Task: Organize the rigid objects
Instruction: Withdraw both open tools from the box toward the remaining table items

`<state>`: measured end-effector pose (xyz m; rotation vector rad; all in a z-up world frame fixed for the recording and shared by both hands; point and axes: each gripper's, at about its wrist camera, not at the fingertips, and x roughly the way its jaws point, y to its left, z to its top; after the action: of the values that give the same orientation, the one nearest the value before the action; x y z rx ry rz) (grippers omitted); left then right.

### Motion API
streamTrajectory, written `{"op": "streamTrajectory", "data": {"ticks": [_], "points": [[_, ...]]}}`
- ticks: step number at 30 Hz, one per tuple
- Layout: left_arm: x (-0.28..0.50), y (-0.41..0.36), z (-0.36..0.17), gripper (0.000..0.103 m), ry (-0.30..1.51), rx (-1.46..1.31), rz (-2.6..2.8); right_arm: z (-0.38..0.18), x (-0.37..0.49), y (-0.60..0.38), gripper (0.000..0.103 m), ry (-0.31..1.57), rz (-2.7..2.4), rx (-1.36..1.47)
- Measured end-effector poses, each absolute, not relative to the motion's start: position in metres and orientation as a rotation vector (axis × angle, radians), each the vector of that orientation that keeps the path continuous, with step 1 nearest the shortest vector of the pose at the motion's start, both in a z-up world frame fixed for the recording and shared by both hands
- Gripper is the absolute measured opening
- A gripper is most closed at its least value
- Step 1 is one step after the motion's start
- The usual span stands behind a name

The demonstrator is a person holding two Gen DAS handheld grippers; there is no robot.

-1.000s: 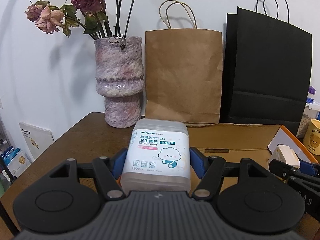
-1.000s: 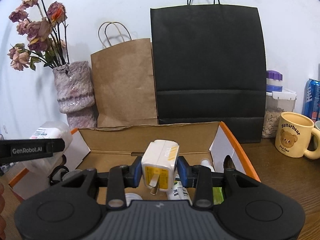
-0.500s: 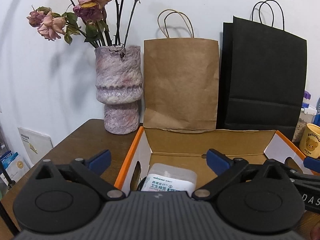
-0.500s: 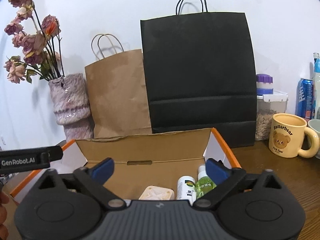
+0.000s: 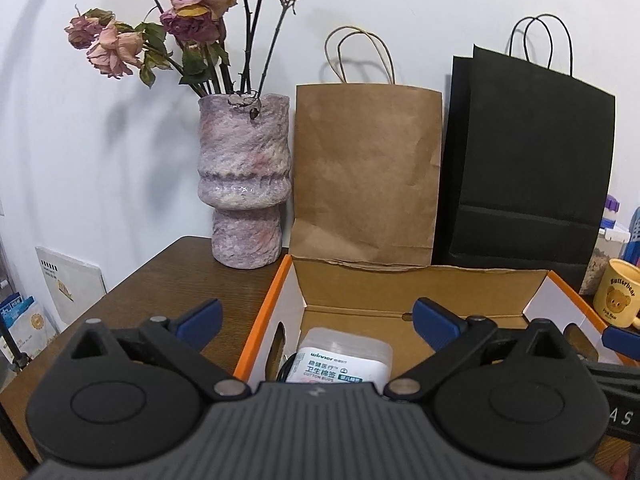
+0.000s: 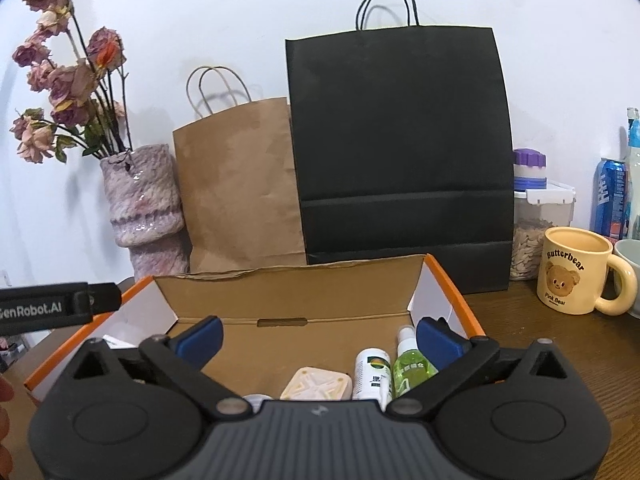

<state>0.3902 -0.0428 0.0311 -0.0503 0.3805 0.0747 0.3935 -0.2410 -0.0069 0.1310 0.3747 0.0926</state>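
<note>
An open cardboard box with orange edges [image 5: 264, 320] [image 6: 448, 284] stands on the wooden table. A clear cotton bud box [image 5: 344, 360] lies inside it at the left end. My left gripper [image 5: 318, 318] is open and empty above it. In the right wrist view a cream charger plug [image 6: 318, 384], a white bottle [image 6: 372, 372] and a green spray bottle [image 6: 410, 364] lie in the box. My right gripper [image 6: 320, 336] is open and empty above them.
A purple vase with dried roses [image 5: 244, 184], a brown paper bag [image 5: 366, 168] and a black paper bag [image 5: 524, 168] stand behind the box by the wall. A yellow bear mug [image 6: 574, 276], a food container [image 6: 536, 232] and cans [image 6: 610, 196] stand at the right.
Both grippers opened. The left let the cotton bud box drop into the cardboard box, the right let go of the charger plug. Both have since lifted slightly.
</note>
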Motion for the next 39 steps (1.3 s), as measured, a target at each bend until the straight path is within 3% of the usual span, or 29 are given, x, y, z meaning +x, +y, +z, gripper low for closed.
{"op": "streamTrajectory", "data": {"ticks": [39], "points": [[0.278,-0.023,0.017,0.103,0.379,-0.015,0.030,-0.011,0.264,-0.260,0.103,0.389,0.093,0.054]]}}
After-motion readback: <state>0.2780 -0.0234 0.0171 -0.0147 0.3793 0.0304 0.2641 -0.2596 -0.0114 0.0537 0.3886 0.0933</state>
